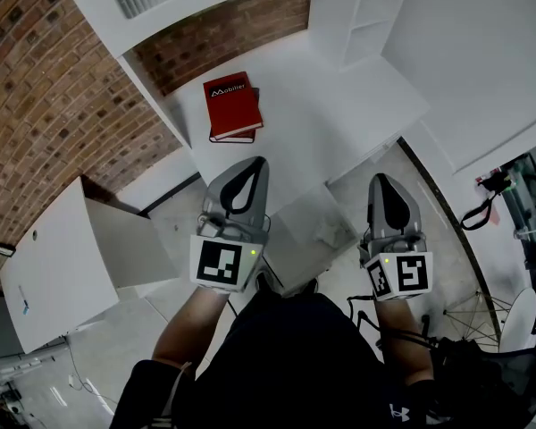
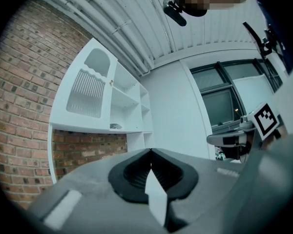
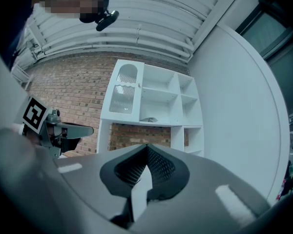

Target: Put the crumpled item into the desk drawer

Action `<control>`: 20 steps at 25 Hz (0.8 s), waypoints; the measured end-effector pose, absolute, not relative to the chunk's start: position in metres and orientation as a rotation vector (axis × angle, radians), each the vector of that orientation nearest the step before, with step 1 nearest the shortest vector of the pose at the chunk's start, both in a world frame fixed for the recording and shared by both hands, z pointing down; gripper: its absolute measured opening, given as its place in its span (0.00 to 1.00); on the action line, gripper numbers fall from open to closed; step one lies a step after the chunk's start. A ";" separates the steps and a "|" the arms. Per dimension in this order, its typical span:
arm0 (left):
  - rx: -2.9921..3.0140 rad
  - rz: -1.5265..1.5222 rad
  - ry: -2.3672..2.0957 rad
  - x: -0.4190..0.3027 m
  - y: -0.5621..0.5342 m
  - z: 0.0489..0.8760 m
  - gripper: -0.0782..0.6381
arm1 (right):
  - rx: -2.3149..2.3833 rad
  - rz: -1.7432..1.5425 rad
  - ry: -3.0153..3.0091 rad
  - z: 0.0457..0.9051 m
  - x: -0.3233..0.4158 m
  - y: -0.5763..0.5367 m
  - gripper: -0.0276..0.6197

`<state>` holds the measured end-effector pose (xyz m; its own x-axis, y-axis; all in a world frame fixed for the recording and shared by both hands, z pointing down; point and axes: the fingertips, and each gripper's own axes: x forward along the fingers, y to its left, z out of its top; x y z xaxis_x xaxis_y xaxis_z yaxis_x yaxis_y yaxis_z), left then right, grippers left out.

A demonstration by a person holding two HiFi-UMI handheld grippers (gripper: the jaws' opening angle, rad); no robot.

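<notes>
1. The left gripper [image 1: 255, 164] and the right gripper [image 1: 381, 180] are both pressed together at the tips, with nothing between them (each gripper view shows this plainly).
2. The open drawer [image 1: 295, 244] sits below the white desk [image 1: 330, 105], between the two grippers. A pale crumpled item [image 1: 337, 231] seems to lie in it, too small to be sure.
3. A red book [image 1: 232, 105] lies on the desk, well apart from the drawer.
4. The brick wall [image 1: 36, 88] stands at the left.
</notes>
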<state>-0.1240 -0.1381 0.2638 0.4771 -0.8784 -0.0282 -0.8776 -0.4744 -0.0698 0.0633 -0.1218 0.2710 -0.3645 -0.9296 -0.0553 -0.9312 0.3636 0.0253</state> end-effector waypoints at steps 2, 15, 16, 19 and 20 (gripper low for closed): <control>-2.635 -0.023 1.569 -0.123 -0.139 0.264 0.11 | -1.751 0.079 2.568 0.271 0.064 -0.123 0.05; -2.641 -0.040 1.583 -0.120 -0.140 0.270 0.11 | -1.751 0.064 2.566 0.275 0.069 -0.126 0.05; -2.639 -0.041 1.582 -0.119 -0.140 0.270 0.11 | -1.751 0.063 2.566 0.275 0.069 -0.126 0.05; -2.638 -0.046 1.583 -0.118 -0.139 0.270 0.11 | -1.746 0.064 2.568 0.274 0.070 -0.125 0.05; -2.640 -0.046 1.585 -0.118 -0.139 0.271 0.11 | -1.744 0.064 2.569 0.274 0.070 -0.125 0.05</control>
